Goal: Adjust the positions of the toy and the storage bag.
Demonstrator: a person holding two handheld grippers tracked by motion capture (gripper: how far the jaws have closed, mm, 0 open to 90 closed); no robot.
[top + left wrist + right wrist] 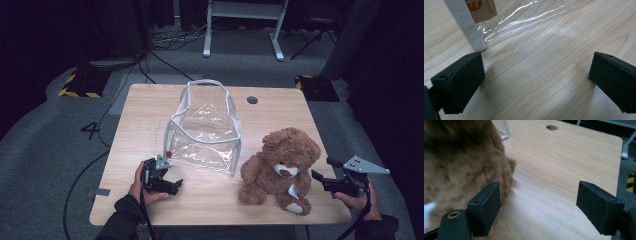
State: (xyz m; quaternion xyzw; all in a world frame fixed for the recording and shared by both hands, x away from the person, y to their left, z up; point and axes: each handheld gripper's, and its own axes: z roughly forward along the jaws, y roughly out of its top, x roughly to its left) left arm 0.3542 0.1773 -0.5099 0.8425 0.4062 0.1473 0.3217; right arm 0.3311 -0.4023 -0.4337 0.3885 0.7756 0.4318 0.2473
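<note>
Glossy clear-plastic bag (205, 131) — plush bear (281, 167) — matt wooden table (145, 117)

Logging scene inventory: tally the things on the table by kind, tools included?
Clear plastic bag: 1
Brown teddy bear: 1
Handheld tools: 2, left tool and right tool, both open
Total: 4

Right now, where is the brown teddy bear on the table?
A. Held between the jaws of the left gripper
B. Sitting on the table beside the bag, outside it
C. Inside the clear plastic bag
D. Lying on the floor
B: the teddy bear sits upright on the wooden table, just right of the clear bag, which holds nothing.
</note>
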